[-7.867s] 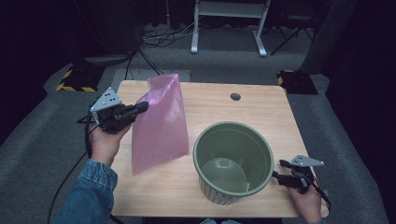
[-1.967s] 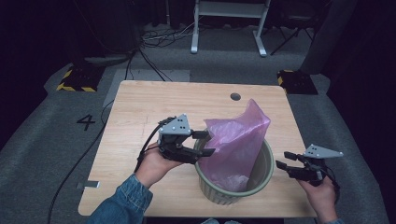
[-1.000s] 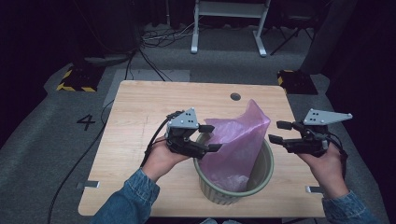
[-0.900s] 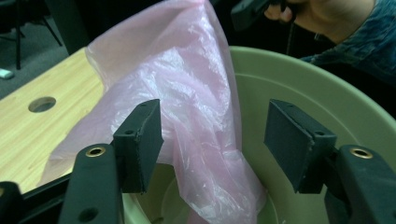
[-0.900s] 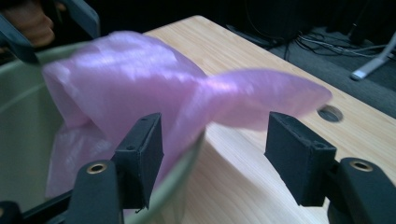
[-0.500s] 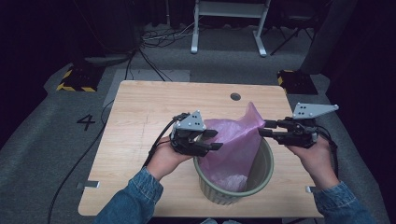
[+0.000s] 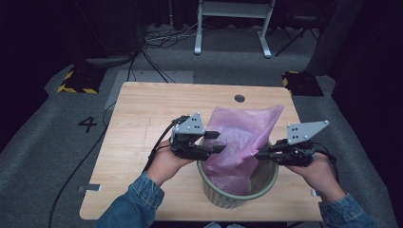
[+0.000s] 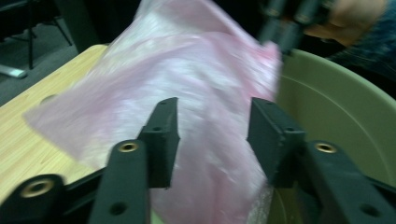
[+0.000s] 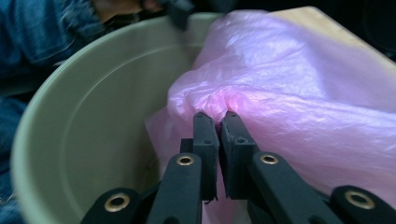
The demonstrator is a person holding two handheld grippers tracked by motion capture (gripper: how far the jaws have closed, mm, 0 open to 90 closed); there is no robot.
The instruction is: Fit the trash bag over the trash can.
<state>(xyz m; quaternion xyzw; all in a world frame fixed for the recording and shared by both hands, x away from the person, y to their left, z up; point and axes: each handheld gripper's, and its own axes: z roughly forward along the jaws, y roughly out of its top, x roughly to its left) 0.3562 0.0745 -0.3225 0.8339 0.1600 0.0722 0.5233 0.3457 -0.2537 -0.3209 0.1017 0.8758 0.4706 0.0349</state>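
Note:
A pink plastic bag [image 7: 242,130] stands crumpled in a green bucket [image 7: 228,197] on the wooden table [image 7: 142,118]. My left gripper [image 7: 215,142] is at the bag's left side over the bucket rim. Its jaws have just been opening and stand apart in the left gripper view [image 8: 214,112], with the bag [image 8: 187,60] loose between and beyond them. My right gripper [image 7: 259,154] comes in from the right. Its jaws have just been closing and are pinched on a fold of the bag [image 9: 289,70] in the right gripper view [image 9: 219,122], above the bucket's inside [image 9: 93,107].
A small round hole [image 7: 239,98] sits near the table's far edge. The bucket stands close to the near edge, with bare tabletop to its left and behind it. Beyond the table are cables [image 7: 157,42] and a stand's white legs [image 7: 233,19] on the grey floor.
My right gripper has moved left and down to the bag's right edge and closed on a fold of it. The left hand has stayed in place, its jaws a little wider.

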